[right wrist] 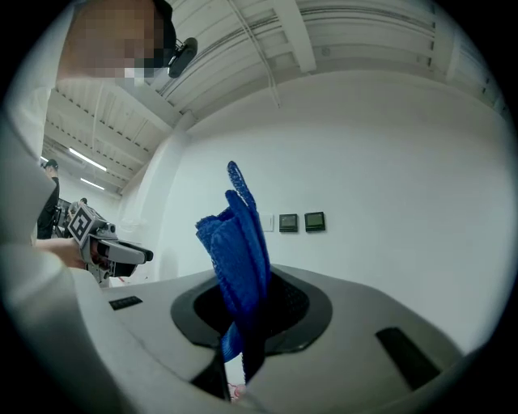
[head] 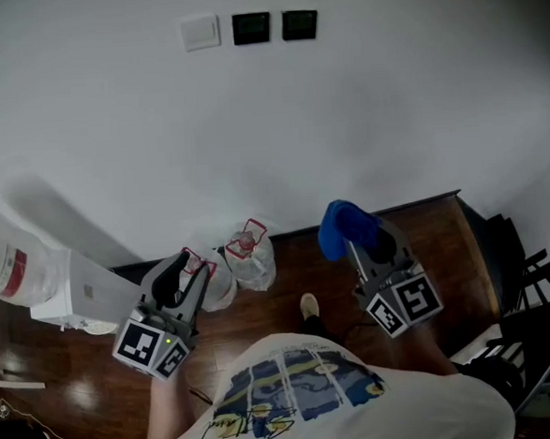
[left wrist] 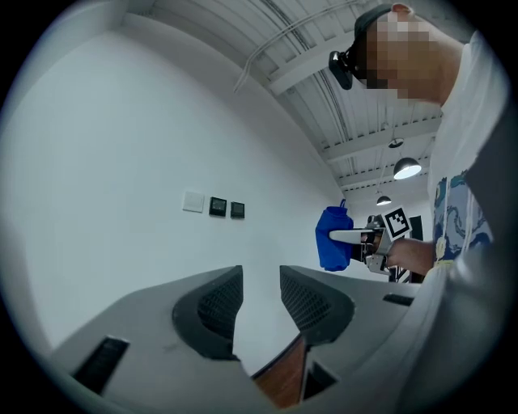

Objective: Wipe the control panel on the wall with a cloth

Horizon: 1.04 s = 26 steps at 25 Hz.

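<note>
Head view: both grippers are held low in front of the person, pointing toward the white wall (head: 408, 111). The left gripper (head: 192, 267) leans rightward, its jaws released and apart with nothing between them, as seen in the left gripper view (left wrist: 259, 303). The right gripper (head: 366, 245) has its jaws clenched on a blue cloth (right wrist: 239, 242), which stands up from them in bunched, ribbed folds. The control panel (head: 251, 28), two dark squares beside a white switch plate (head: 200, 32), is mounted high on the wall, well apart from the cloth (head: 341, 226).
</note>
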Tool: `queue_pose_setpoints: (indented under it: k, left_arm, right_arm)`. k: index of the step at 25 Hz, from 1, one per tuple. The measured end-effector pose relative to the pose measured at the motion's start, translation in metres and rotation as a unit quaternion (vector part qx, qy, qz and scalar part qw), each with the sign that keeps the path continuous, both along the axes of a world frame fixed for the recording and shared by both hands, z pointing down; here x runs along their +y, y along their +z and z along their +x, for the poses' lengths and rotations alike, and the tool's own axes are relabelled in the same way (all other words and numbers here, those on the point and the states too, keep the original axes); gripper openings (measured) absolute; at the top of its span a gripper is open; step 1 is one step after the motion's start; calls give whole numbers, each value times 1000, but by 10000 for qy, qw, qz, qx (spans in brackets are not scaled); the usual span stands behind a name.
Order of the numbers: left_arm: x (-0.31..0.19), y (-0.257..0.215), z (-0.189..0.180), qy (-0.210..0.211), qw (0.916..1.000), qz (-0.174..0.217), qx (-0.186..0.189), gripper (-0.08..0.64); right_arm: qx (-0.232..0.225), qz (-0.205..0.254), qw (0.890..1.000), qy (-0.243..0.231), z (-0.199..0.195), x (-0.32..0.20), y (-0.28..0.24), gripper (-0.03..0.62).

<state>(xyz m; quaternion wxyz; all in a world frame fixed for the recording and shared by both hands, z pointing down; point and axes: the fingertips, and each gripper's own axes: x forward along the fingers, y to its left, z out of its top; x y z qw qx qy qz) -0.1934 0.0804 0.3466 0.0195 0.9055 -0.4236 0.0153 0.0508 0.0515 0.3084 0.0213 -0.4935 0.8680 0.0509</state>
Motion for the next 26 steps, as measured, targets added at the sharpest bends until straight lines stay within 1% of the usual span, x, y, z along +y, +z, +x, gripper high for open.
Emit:
queue_pose_setpoints:
  k: [3,6,12,20,26]
  left_arm:
    - [5,1,2,14,10000,-7,44,120]
    - [10,2,-3,-70,10000,4,12,120]
    - [17,6,-7,-102,9999,-33,49,120]
    - [21,9,-15,-129,9999,-26,78,120]
    - [29,13,-12,-20,9999,-74,101,120]
  right_arm:
    - [75,1,10000,-7,2,8,0,87]
    - [188,22,9998,-59,-3,11,2,87]
    - [245,-1,9996,-172,-13,15,5,87]
    - [185,-61,9993,-324,-29,16,7,87]
    - [170,-44,9993,-343,-32,20,3,87]
